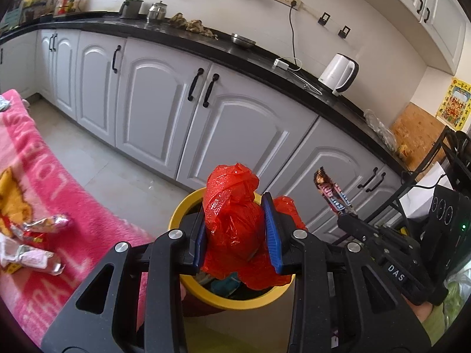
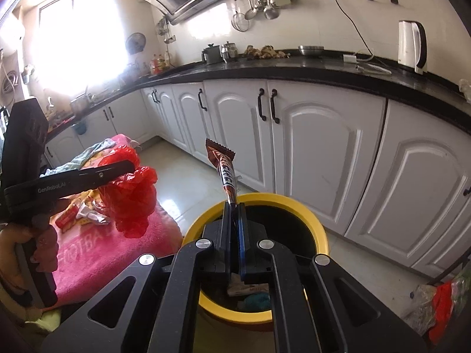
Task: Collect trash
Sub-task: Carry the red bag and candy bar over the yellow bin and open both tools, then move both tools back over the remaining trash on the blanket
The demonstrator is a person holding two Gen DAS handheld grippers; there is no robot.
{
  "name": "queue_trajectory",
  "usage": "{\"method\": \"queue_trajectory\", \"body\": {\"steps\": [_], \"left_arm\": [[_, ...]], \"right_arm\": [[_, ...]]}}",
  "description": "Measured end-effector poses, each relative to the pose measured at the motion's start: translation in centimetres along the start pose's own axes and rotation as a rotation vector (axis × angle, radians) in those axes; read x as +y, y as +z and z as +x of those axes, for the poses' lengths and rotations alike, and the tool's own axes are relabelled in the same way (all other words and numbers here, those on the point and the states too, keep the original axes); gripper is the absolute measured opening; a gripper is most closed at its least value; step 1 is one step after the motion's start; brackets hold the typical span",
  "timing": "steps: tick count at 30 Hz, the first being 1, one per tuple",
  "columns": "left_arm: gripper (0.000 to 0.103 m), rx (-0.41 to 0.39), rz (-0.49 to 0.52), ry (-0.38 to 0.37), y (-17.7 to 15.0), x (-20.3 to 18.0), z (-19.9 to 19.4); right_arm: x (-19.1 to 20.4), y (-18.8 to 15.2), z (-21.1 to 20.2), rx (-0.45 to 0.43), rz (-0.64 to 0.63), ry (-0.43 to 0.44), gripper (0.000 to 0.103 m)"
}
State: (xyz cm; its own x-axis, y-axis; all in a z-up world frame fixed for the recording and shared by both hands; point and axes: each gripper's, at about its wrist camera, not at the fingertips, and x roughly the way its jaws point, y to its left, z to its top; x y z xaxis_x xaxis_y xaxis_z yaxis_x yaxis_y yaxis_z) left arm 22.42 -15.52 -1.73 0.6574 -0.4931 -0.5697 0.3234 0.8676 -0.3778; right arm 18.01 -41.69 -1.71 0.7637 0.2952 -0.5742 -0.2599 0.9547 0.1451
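A: Trash bin (image 2: pixel 319 229) — yellow-rimmed, black inside, standing on the pale floor beside the pink towel (image 1: pixel 35 153). What sits above it?

B: Two pieces of trash. The left gripper (image 1: pixel 235 223) pinches a crumpled red plastic bag (image 1: pixel 232 206) between its blue pads, directly over the bin's opening. The right gripper (image 2: pixel 233 217) has its fingers pressed nearly together on the lower end of a brown candy bar wrapper (image 2: pixel 225 170), which stands up from the jaws over the near rim.

A: And inside the bin?

B: A pale wrapper and something teal lie at the bottom.

A: What remains on the towel?

B: Several crumpled foil wrappers (image 1: pixel 44 223) — silver and red — lie well apart from the bin.

A: Background?

B: White cabinets (image 2: pixel 318 135) under a black countertop (image 2: pixel 294 70), with a white electric kettle (image 2: pixel 412 45) near the wall.
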Motion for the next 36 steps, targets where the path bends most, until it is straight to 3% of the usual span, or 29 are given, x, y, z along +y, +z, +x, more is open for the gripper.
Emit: {"method": "queue_trajectory", "body": {"steps": [13,14,15,17,28,36], "left_arm": [[0.030,0.043,0.005,0.003,-1.1,0.0,4.2],[0.035,0.051,-0.002,0.007,-1.2,0.2,4.5],[0.048,0.058,-0.006,0.011,-1.2,0.4,4.7],[0.059,0.065,-0.019,0.022,-1.4,0.8,5.0],[0.091,0.046,-0.054,0.094,-1.8,3.3,3.0],[0.092,0.019,-0.074,0.123,-1.7,4.8,0.4]], "right_arm": [[-2.3,-1.7,3.7,0.093,0.069,-0.035,0.006],[-2.6,-1.8,4.1,0.099,0.079,-0.037,0.008],[-2.8,-1.9,4.3,0.103,0.086,-0.038,0.011],[-3.2,-2.2,4.6,0.107,0.106,-0.058,0.042],[-2.0,-2.0,4.4,0.078,0.091,-0.035,0.050],[-0.1,-1.2,3.2,0.048,0.054,-0.015,0.053]]}}
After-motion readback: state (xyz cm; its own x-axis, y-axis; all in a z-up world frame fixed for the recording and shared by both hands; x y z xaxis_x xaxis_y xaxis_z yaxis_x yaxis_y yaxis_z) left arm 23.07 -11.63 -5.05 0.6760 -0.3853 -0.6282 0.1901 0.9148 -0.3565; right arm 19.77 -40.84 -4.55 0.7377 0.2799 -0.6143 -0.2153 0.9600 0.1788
